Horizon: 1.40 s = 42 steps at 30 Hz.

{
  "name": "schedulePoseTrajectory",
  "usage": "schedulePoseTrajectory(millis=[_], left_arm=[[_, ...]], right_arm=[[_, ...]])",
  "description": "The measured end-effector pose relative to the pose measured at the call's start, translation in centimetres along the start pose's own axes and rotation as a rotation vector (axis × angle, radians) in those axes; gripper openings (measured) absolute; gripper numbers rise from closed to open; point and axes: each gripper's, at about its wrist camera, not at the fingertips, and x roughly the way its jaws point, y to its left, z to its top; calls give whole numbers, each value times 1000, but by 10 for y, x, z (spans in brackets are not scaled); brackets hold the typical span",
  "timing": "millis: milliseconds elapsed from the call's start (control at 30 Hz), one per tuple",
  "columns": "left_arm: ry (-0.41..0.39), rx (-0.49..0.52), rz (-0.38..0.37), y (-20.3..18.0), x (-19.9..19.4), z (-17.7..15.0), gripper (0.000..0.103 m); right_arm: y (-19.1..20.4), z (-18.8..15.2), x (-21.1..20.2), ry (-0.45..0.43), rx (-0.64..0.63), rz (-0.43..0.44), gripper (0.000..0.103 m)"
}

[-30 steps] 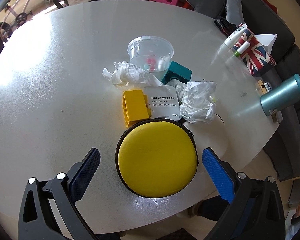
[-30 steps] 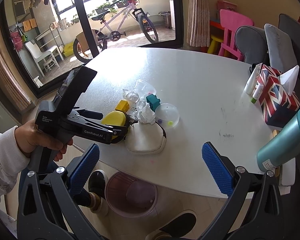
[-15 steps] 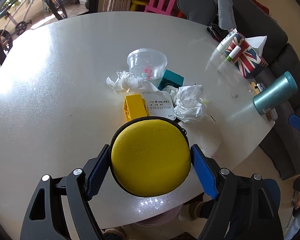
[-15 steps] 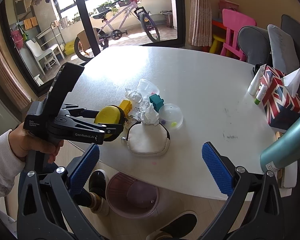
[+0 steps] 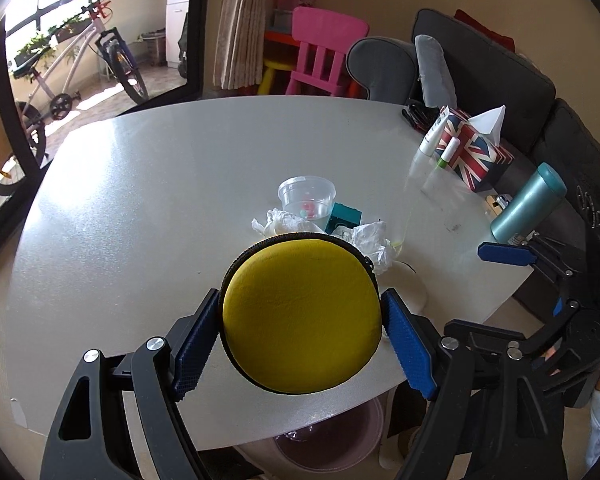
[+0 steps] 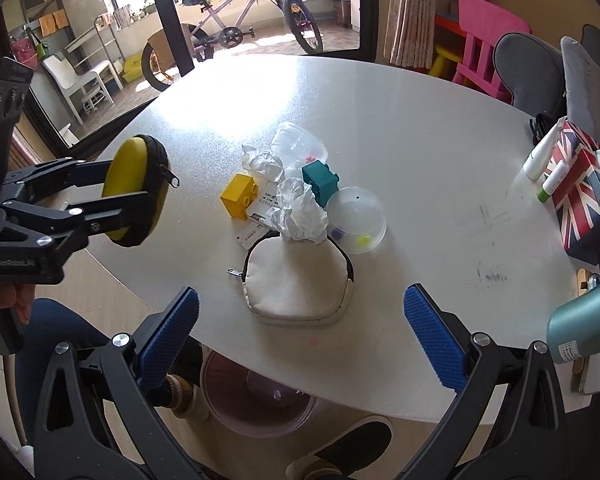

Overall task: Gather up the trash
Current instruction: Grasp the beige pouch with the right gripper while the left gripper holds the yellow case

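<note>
A family home's living and dining room: a round white table [image 6: 400, 128] with a dark sofa [image 5: 500, 76] beside it, a child's pink chair [image 5: 320, 56] behind it, and a bicycle [image 6: 240, 20] on the balcony beyond.

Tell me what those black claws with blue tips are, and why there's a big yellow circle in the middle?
They are grabbing tools, not robot arms: a person holds one in each hand, and each carries a camera looking along its two fingers. One picture comes from the left tool, the other from the right. The left gripper has just closed its blue pads on the round yellow zip case and holds it above the table. The right gripper is open and empty. On the table lie crumpled tissues, a white pouch, a yellow block, a teal block and a clear plastic cup. A bin waits below the table edge.
</note>
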Motion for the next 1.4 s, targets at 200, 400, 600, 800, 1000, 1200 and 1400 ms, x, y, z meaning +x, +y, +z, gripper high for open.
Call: schedulePoseTrajectory(millis=[200, 400, 600, 800, 1000, 1200, 1400], left_arm=[[-16, -10, -3, 7, -6, -2, 77], [-16, -17, -10, 10, -7, -6, 77], [-13, -26, -14, 13, -8, -9, 77], [-7, -37, -14, 19, -8, -13, 77], [-4, -41, -16, 20, -7, -14, 77], [-1, -36, -23, 19, -5, -15, 77], [-5, -28, -28, 15, -7, -15, 77]], right_arm=[[3, 5, 30, 71, -5, -5, 100], [2, 11, 56, 146, 2, -17, 100], [8, 14, 74, 196, -13, -36, 100], [12, 8, 85, 222, -14, -47, 100], [11, 2, 85, 202, -22, -55, 100], [13, 1, 78, 180, -23, -44, 86], [3, 5, 57, 146, -15, -38, 84]])
